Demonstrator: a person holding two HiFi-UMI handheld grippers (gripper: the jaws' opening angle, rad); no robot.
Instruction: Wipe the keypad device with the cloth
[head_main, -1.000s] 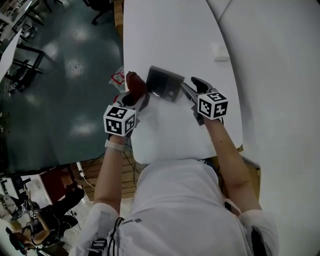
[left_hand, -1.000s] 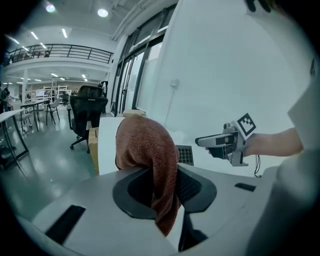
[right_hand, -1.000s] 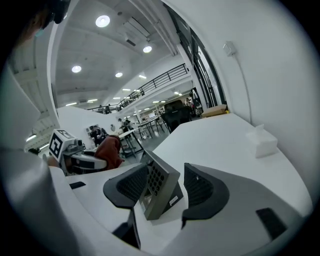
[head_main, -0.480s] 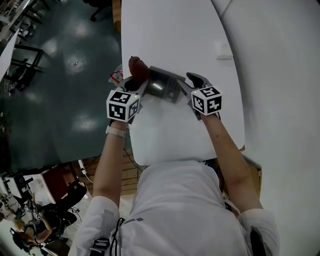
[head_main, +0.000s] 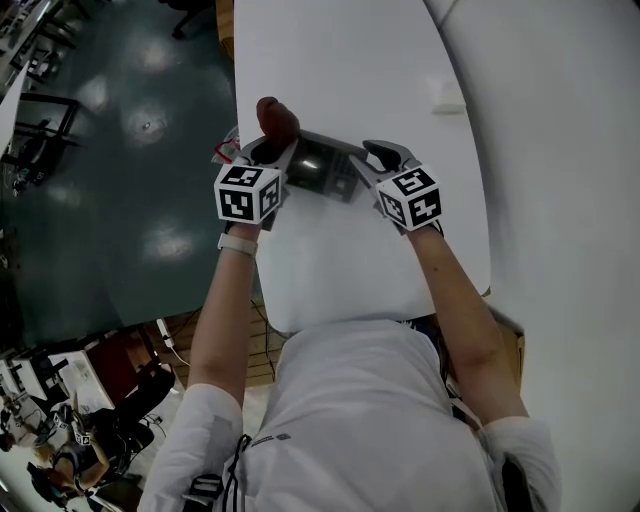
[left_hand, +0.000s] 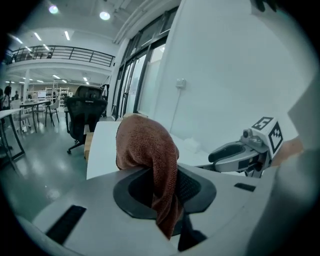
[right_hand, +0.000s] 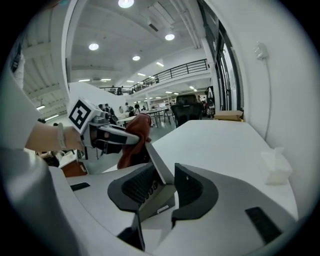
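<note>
The grey keypad device (head_main: 320, 170) sits on the white table (head_main: 340, 60), its slanted face towards me. A reddish-brown cloth (head_main: 277, 117) sticks up from my left gripper (head_main: 268, 148), which is shut on it by the device's left end. In the left gripper view the cloth (left_hand: 149, 150) hangs between the pads of that gripper (left_hand: 167, 192). My right gripper (head_main: 368, 160) is at the device's right end. Its jaws have just been closing, and in the right gripper view they (right_hand: 165, 187) press on the keypad device (right_hand: 156, 186) from both sides.
A small white object (head_main: 447, 97) lies further back on the right of the table. A red-printed packet (head_main: 225, 152) pokes out at the table's left edge, beyond which the dark floor (head_main: 120, 200) drops away. A white wall (head_main: 570, 150) runs along the right.
My left gripper has carried the cloth away from me, up to the device's far left corner. The right gripper has rolled slightly and its jaws have narrowed onto the device.
</note>
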